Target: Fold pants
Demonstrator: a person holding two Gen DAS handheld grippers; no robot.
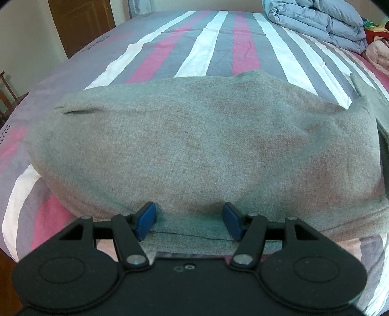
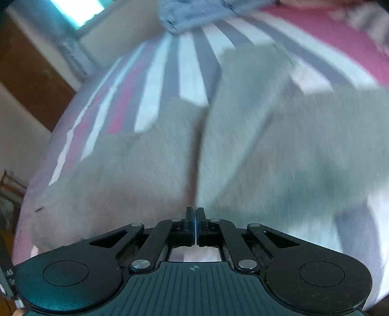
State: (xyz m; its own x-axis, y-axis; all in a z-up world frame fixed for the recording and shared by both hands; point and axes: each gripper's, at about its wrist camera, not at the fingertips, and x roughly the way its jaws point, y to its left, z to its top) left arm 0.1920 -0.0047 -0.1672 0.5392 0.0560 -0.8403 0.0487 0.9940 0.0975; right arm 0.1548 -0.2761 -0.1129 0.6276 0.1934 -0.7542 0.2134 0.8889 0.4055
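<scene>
While the grey fleece pants (image 1: 194, 145) lie bunched on the striped bedsheet (image 1: 218, 43), your left gripper (image 1: 189, 220) gapes empty at their near hem; right gripper (image 2: 196, 218) looks pinched, grip uncertain. Next, clamp that hem.

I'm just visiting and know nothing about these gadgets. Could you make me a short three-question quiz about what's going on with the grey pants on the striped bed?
1. True or false: the left gripper has its blue pads spread apart at the near edge of the grey pants.
2. How do the right gripper jaws stand? A) wide apart B) pressed together C) out of view
3. Fill in: the folded blue ____ lies at the far end of the striped bed.

Key
1. True.
2. B. The blurred right wrist view does not show whether cloth is pinched between them.
3. Duvet.
</scene>
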